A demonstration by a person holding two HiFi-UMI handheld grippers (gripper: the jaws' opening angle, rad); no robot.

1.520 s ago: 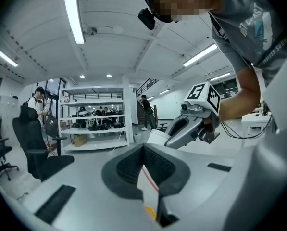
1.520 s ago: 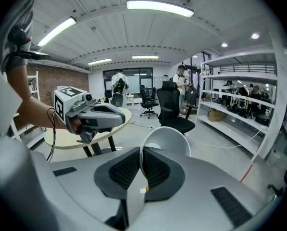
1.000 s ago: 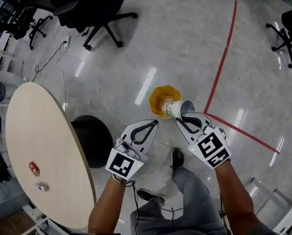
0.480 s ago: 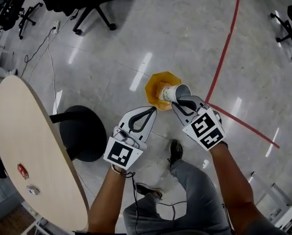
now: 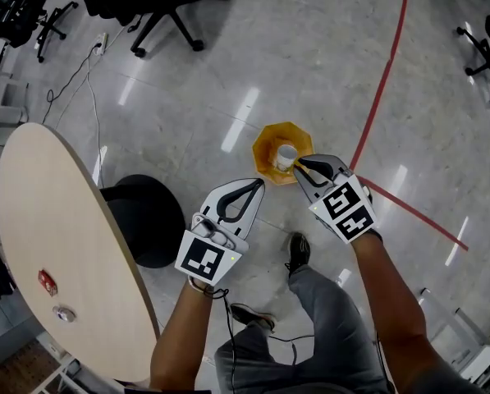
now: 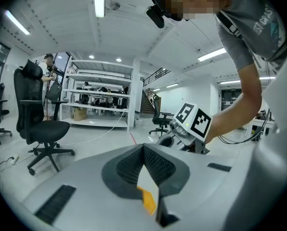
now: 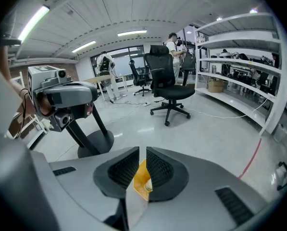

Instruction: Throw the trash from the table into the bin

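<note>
Right gripper [image 5: 301, 167] clamps white paper cup [image 5: 286, 155] over orange octagonal bin [image 5: 266, 140]; left gripper [image 5: 254, 185] closed, empty, beside the bin; glossy floor [image 5: 310, 56] open around

Our left gripper [image 5: 251, 189] points ahead, near level, jaws together, nothing in them. Our right gripper [image 5: 304, 168] tilts steeply down, jaws pinched on the wall of a white cup [image 5: 286, 155]. Left forearm [image 5: 181, 335] and right forearm [image 5: 386, 281] bare, stretched forward, grippers side by side, not touching.
</note>
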